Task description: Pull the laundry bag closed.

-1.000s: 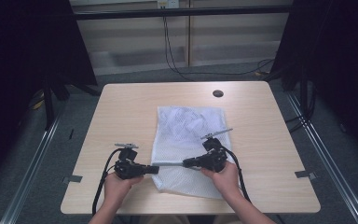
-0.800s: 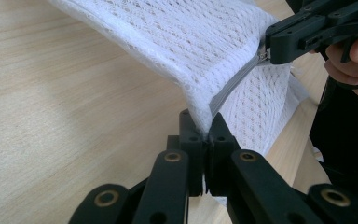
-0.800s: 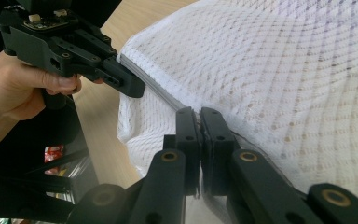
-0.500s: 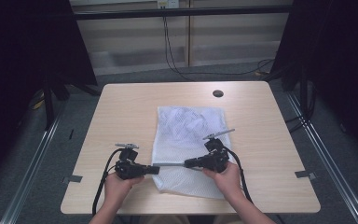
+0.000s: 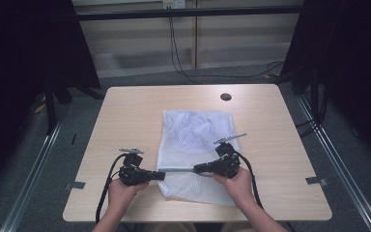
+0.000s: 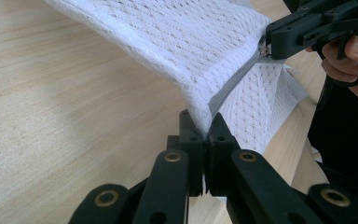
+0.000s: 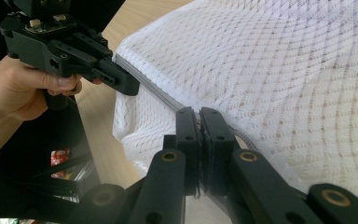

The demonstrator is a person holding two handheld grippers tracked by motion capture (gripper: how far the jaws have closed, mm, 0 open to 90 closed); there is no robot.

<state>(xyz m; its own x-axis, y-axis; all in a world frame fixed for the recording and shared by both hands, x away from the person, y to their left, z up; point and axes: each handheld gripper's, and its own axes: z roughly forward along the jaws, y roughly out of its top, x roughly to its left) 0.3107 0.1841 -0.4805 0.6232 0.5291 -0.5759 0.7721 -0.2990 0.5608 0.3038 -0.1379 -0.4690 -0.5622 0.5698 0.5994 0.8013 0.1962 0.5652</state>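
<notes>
A white mesh bag (image 5: 193,135) lies flat in the middle of the table, with something pale bunched inside its far half. A grey zipper (image 5: 178,170) runs across its near part. My left gripper (image 5: 162,176) is shut on the bag's left edge at the zipper's end (image 6: 204,128). My right gripper (image 5: 196,169) is shut on the zipper (image 7: 199,116) a short way to the right, and the zipper is stretched taut between them. In the left gripper view the mesh (image 6: 191,42) is lifted off the wood. Whether the right jaws hold the slider is hidden.
The light wooden table (image 5: 125,116) has a small black round cap (image 5: 226,96) near its far edge. Bare wood lies left and right of the bag. Black cables trail from both grippers toward the near edge. Metal floor rails (image 5: 338,159) flank the table.
My right gripper has edged slightly to the right, so the grey stretch of zipper between the grippers is a little longer. The left gripper has stayed put.
</notes>
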